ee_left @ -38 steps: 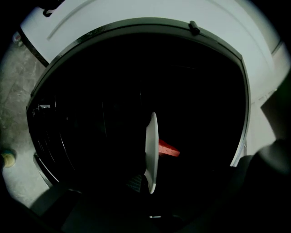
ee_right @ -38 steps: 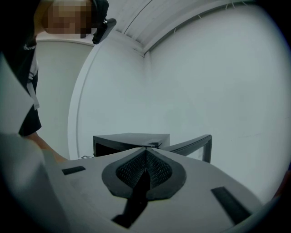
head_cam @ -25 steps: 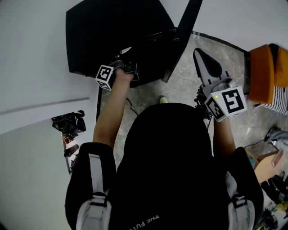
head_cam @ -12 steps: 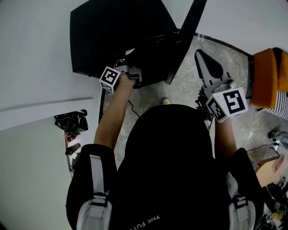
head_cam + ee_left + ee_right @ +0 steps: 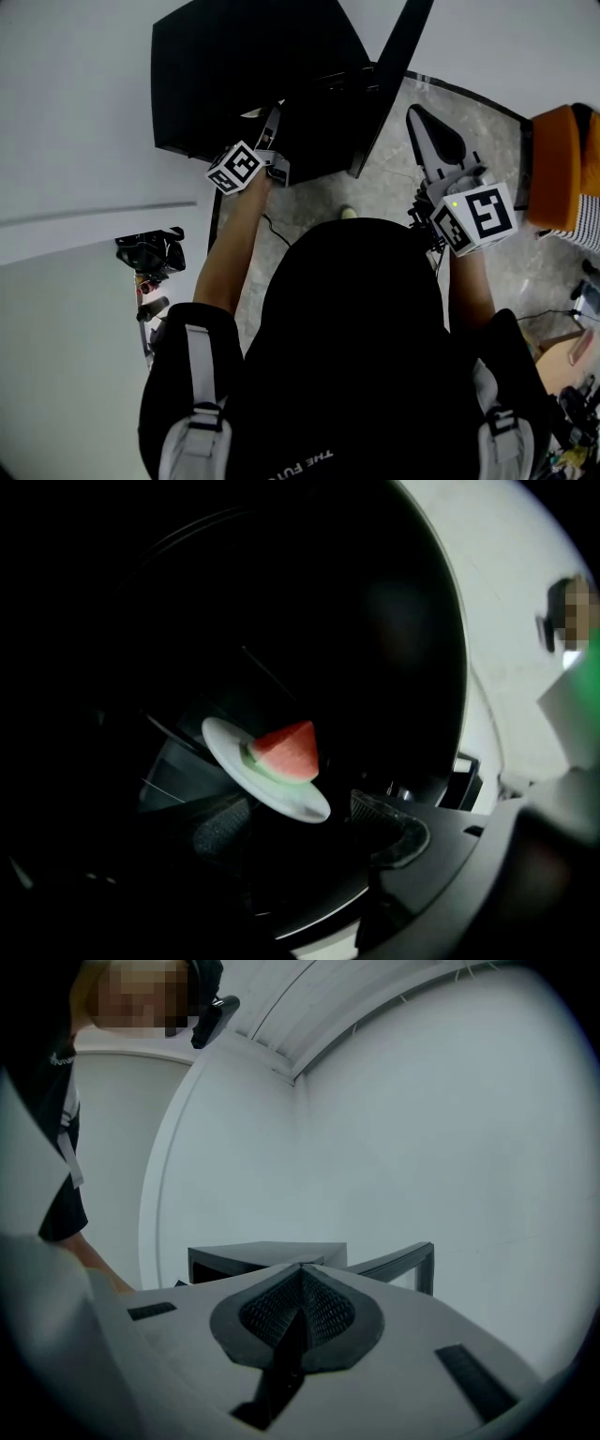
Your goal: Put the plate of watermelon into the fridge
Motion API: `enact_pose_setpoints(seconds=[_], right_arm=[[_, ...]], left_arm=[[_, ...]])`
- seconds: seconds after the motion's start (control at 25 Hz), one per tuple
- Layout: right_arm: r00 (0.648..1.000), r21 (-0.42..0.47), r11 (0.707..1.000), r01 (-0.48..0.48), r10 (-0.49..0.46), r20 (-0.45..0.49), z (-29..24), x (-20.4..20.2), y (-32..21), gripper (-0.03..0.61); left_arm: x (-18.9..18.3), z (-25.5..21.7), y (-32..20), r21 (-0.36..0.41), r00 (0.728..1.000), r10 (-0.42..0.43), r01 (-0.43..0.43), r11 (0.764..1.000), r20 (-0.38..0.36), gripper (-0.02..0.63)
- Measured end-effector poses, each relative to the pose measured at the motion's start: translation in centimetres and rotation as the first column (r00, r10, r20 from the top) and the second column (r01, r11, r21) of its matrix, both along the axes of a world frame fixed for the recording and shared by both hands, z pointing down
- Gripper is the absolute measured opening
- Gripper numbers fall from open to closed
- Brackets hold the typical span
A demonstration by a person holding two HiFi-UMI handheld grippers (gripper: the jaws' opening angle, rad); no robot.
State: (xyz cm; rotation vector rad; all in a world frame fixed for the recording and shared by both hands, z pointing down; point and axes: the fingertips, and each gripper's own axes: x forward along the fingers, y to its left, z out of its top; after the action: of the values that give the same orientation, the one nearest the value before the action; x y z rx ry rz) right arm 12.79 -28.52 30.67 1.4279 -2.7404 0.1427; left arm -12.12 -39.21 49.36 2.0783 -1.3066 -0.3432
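Our left gripper (image 5: 305, 846) reaches into the fridge (image 5: 234, 75), and its jaws are opening with no pad touching the plate (image 5: 267, 785). The plate, with the watermelon (image 5: 289, 750) on it, rests inside the fridge just ahead of the jaws, so we judge a straight pull back is safe. Our right gripper (image 5: 300, 1316) waits outside the fridge, closed and empty.
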Motion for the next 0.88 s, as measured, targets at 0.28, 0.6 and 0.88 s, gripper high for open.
enact_pose_setpoints(seconds=[0.28,0.6,0.88], right_arm=[[1.0,0.001,1.0,0.009,-0.009,-0.001,0.1,-0.2,0.4,0.006],[1.0,0.006,1.0,0.0,0.0,-0.005,0.1,0.2,0.6,0.006],[1.0,0.002,1.0,0.001,-0.001,-0.007,0.2,0.5,0.8,0.006]], left_arm=[[-1.4,1.5,1.1,-0.019,0.936,-0.043,0.053,0.998,0.35,0.321],[-1.9,1.2,0.4,-0.029,0.917,-0.107,0.128,0.991,0.384,0.112],[-2.9,1.5,-1.4,-0.132,0.921,-0.151,0.21,0.969,0.359,0.014]])
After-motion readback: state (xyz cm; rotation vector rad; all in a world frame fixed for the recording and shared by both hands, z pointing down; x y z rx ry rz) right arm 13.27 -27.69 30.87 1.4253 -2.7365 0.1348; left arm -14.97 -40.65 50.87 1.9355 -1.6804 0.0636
